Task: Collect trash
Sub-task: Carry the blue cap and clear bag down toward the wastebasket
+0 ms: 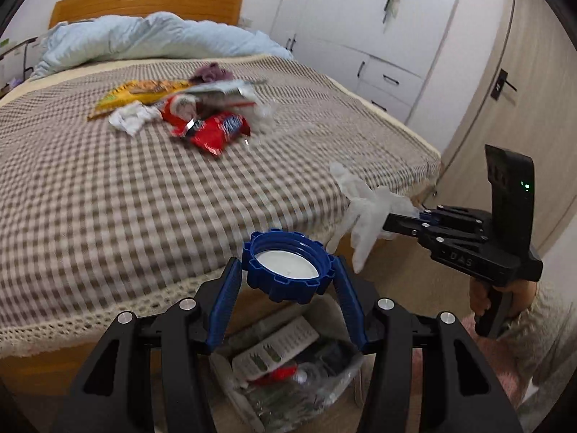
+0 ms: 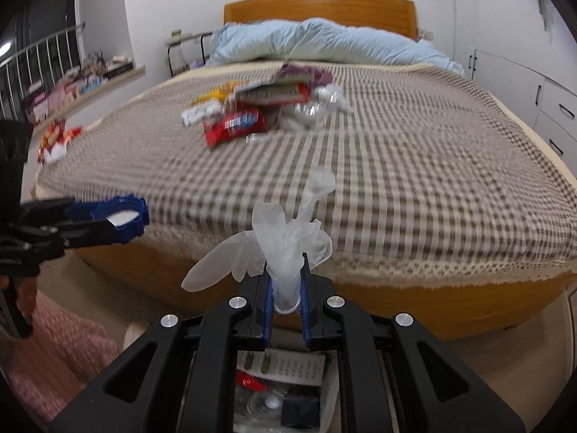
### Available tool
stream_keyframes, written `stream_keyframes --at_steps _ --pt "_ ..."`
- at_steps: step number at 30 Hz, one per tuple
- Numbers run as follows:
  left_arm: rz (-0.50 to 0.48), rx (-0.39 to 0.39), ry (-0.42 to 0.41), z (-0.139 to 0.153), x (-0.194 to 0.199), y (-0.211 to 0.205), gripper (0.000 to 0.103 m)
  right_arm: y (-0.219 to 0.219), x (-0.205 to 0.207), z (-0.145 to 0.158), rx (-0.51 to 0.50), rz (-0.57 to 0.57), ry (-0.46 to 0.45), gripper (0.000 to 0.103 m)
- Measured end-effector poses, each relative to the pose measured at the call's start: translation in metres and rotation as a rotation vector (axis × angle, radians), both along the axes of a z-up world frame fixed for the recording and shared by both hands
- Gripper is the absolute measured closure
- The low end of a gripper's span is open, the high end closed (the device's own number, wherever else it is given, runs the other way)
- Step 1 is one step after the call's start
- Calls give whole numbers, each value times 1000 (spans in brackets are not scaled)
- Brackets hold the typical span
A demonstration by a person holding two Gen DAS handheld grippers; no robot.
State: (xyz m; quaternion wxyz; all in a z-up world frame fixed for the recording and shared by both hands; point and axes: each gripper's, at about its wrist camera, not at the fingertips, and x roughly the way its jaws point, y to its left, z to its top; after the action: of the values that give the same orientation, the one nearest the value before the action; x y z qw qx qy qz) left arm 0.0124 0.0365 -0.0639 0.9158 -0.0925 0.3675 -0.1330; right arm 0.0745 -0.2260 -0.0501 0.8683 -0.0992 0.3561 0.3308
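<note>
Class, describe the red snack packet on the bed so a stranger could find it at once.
Start at the checked bedspread and find the litter pile in its middle. The red snack packet lies at the pile's near edge, closest to the foot of the bed. Only it is bright red with a blue label; beside it lie a yellow wrapper and white crumpled paper.

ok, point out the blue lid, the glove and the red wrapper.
blue lid (image 1: pixel 286 265), left wrist view, white inner face.
glove (image 2: pixel 285 249), right wrist view, bunched middle above the jaws.
red wrapper (image 1: pixel 216 131), left wrist view, middle of the pack.

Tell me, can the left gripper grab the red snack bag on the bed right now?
Probably not yet. The left gripper is already shut on a blue lid, and the red snack bag lies farther up the bed, though nothing blocks the way.
</note>
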Motion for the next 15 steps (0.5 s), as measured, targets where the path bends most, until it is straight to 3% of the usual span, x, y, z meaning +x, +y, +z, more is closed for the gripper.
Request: stream_keyframes --at_steps 15 --pt "-87 -6 165 -49 8 -22 53 -6 -6 -43 -103 56 104 91"
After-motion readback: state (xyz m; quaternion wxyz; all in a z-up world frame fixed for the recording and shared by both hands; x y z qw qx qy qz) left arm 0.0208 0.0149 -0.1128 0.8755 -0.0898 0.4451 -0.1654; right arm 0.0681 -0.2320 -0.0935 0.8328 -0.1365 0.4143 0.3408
